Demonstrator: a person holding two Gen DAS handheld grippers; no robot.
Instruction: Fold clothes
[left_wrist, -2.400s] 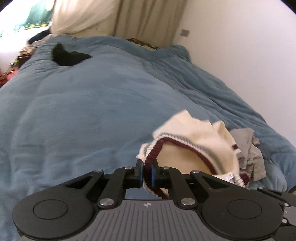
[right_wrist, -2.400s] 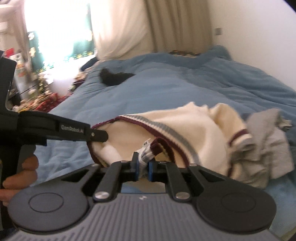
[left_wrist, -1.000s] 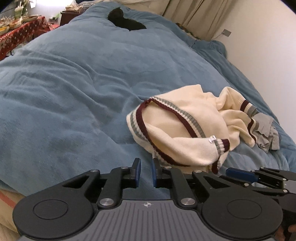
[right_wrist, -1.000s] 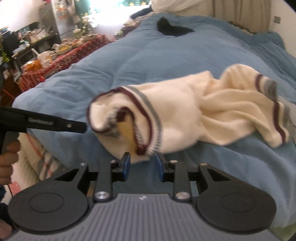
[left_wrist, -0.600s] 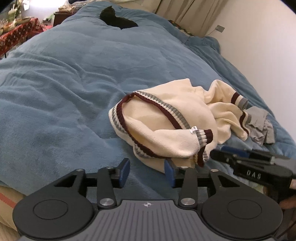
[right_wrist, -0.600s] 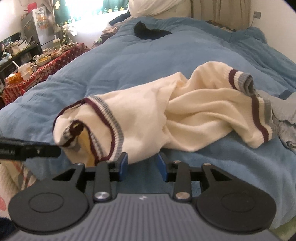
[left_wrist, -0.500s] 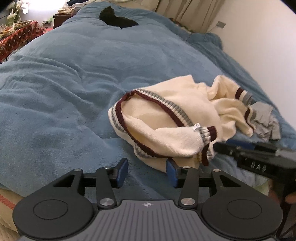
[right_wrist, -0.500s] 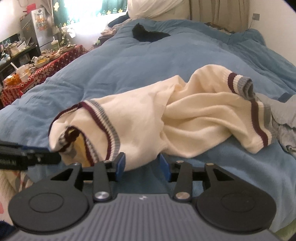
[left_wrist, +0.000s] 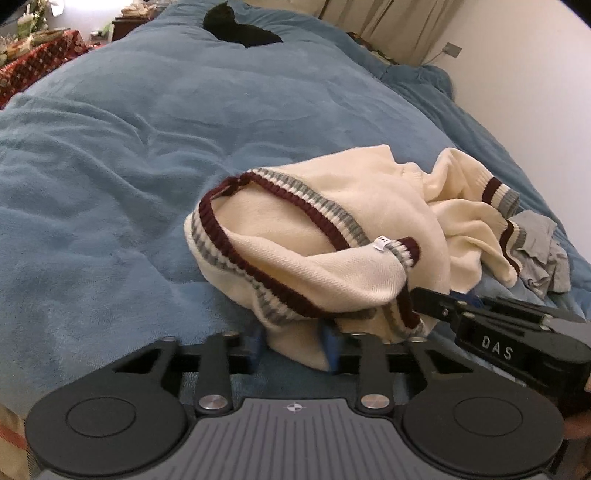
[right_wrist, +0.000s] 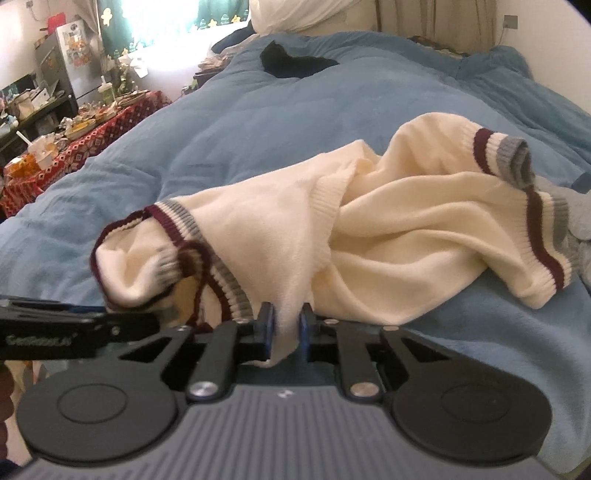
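Observation:
A cream knit sweater (left_wrist: 332, 236) with maroon and grey striped trim lies crumpled on the blue duvet (left_wrist: 129, 166). Its near edge hangs between the blue pads of my left gripper (left_wrist: 294, 347), whose jaws are closing and pinch a cream fold. In the right wrist view the sweater (right_wrist: 388, 221) spreads to the right, and my right gripper (right_wrist: 286, 328) is closing on a fold of its near hem. The right gripper's fingers (left_wrist: 436, 299) reach in beside the sweater's striped neckline. The left gripper's fingers (right_wrist: 122, 323) show at the left.
A grey garment (left_wrist: 543, 254) lies against the sweater's far right sleeve. A black item (right_wrist: 291, 62) sits far up the bed. A cluttered table with a red patterned cloth (right_wrist: 74, 147) stands left of the bed, and a white wall (left_wrist: 524, 74) runs along the right.
Both grippers came forward and down to the sweater's near edge. Their jaws stood wide half a second ago and have closed onto folds of the fabric.

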